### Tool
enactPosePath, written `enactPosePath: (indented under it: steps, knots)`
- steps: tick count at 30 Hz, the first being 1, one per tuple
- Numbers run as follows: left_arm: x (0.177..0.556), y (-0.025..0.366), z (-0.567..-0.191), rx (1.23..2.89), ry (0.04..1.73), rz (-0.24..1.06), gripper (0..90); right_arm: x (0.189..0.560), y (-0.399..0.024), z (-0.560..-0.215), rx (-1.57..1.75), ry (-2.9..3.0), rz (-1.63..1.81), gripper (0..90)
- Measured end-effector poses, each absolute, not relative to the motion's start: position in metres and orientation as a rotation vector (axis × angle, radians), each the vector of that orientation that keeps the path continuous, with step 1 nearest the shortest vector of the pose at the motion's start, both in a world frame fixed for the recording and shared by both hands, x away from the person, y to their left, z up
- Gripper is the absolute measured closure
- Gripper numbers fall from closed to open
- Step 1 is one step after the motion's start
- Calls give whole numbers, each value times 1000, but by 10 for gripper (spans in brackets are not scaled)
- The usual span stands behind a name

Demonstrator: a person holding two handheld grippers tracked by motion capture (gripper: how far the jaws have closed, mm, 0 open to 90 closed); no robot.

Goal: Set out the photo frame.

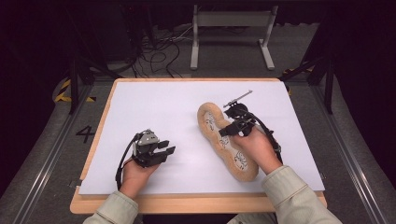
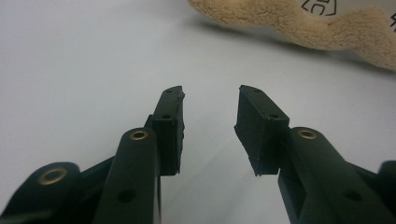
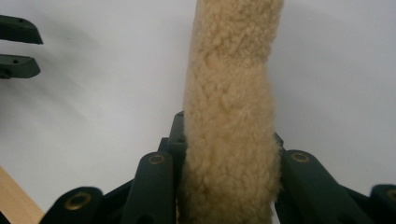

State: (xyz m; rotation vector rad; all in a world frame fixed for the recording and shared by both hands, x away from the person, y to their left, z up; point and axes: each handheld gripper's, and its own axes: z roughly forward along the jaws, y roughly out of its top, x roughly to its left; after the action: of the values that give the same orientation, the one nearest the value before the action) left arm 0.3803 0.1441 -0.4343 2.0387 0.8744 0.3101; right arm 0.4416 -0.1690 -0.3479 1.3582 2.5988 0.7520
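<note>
Right gripper view: right tongs (image 3: 229, 154) clamp the fleecy pad (image 3: 231, 93)

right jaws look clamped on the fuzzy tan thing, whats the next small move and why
Probably lift the plush piece slightly with the right gripper: its jaws press the fleece on both sides, while most of its length lies flat on the white sheet. The left gripper hovers apart, jaws open and empty, free to take the other end.

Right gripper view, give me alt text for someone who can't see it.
A tan fleecy pad runs up the middle of the picture, squeezed between the right tongs at the bottom. It lies over a white sheet, with the tips of the left tongs at the far left edge.
</note>
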Motion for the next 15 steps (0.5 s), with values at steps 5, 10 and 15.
enactPosePath:
  steps: [5, 10, 15]
  knots:
    - [380, 149, -434, 2031, 890, 317, 617, 440, -163, -333, 1214, 2649, 739, 680]
    - [377, 157, -433, 2034, 908, 346, 610, 439, -154, -319, 1021, 2706, 715, 679]
    - [375, 166, -434, 2024, 934, 361, 609, 442, -149, -314, 891, 2753, 706, 679]
